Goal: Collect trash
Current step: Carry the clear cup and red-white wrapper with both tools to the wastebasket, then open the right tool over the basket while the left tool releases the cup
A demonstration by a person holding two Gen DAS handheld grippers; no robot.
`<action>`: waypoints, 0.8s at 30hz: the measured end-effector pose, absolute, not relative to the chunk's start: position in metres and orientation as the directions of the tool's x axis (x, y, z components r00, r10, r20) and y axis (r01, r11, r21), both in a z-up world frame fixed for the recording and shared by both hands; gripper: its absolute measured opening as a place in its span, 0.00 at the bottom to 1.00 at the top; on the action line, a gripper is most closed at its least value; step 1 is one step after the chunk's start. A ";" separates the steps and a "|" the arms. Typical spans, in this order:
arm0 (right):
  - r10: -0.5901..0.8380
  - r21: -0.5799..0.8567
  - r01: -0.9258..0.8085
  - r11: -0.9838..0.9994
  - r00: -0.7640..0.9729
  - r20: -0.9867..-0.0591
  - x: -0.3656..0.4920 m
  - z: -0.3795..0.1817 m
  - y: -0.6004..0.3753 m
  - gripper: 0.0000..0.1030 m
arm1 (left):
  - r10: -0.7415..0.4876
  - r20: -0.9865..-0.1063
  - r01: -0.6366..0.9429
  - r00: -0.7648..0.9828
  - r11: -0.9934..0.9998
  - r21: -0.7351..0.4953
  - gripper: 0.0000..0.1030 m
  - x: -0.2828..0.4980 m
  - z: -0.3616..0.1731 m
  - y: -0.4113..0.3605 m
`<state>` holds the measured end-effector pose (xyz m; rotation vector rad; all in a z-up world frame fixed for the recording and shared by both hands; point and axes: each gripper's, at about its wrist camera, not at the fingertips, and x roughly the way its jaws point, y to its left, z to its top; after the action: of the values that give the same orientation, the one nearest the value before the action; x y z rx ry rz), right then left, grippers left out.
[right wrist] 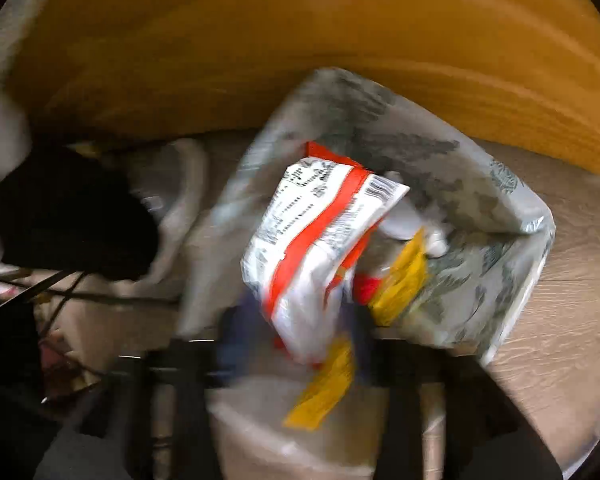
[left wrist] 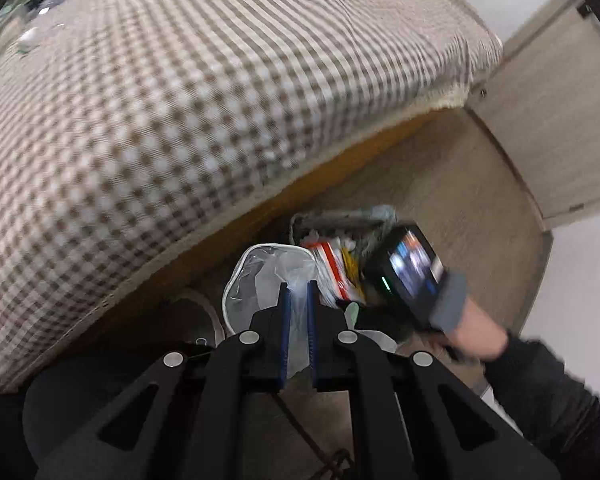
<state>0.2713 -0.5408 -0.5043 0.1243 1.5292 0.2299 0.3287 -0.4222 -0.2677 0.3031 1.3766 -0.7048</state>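
My left gripper point(left wrist: 297, 286) is shut on a clear plastic wrapper point(left wrist: 274, 276) and holds it above the floor beside the bed. A grey patterned trash bag point(left wrist: 342, 222) lies open on the floor, with wrappers inside. In the blurred right wrist view my right gripper point(right wrist: 296, 320) is over the same bag point(right wrist: 440, 168), with a white and red snack packet point(right wrist: 320, 232) and a yellow wrapper point(right wrist: 324, 388) between its fingers. The blur hides whether the fingers pinch them. The right gripper's body with its screen point(left wrist: 412, 268) shows in the left wrist view.
A bed with a brown checked cover point(left wrist: 180, 100) fills the left. Its orange wooden side point(right wrist: 300, 40) stands just behind the bag. Wood-look floor point(left wrist: 440, 184) runs to a pale cupboard door point(left wrist: 548, 112) on the right. A dark shoe point(left wrist: 196, 320) and cables point(right wrist: 60, 292) lie by the bed.
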 end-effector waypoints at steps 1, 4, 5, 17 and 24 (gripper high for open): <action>0.217 0.215 -0.047 0.975 0.030 -0.976 0.276 -0.513 -0.549 0.59 | -0.268 -0.963 0.630 0.021 0.752 -0.195 0.05 0.326 -0.274 -0.427; 0.236 0.241 0.065 0.968 0.081 -0.968 0.277 -0.510 -0.578 0.60 | -0.240 -0.971 0.670 -0.019 0.718 -0.191 0.05 0.318 -0.292 -0.445; 0.240 0.251 0.097 0.963 0.107 -0.965 0.272 -0.503 -0.588 0.63 | -0.231 -0.972 0.687 -0.034 0.701 -0.190 0.05 0.314 -0.299 -0.453; 0.189 0.323 0.471 0.821 0.309 -0.932 0.128 -0.431 -0.647 0.65 | -0.031 -0.984 0.789 -0.177 0.594 -0.160 0.06 0.289 -0.446 -0.559; 0.203 0.294 0.503 0.813 0.227 -0.952 0.110 -0.456 -0.636 0.65 | -0.012 -0.992 0.792 -0.123 0.601 -0.105 0.75 0.293 -0.477 -0.561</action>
<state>0.1103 -0.6364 -0.4560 0.6347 1.3505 -0.2267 0.2926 -0.5607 -0.4769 0.6775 1.5536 -0.7854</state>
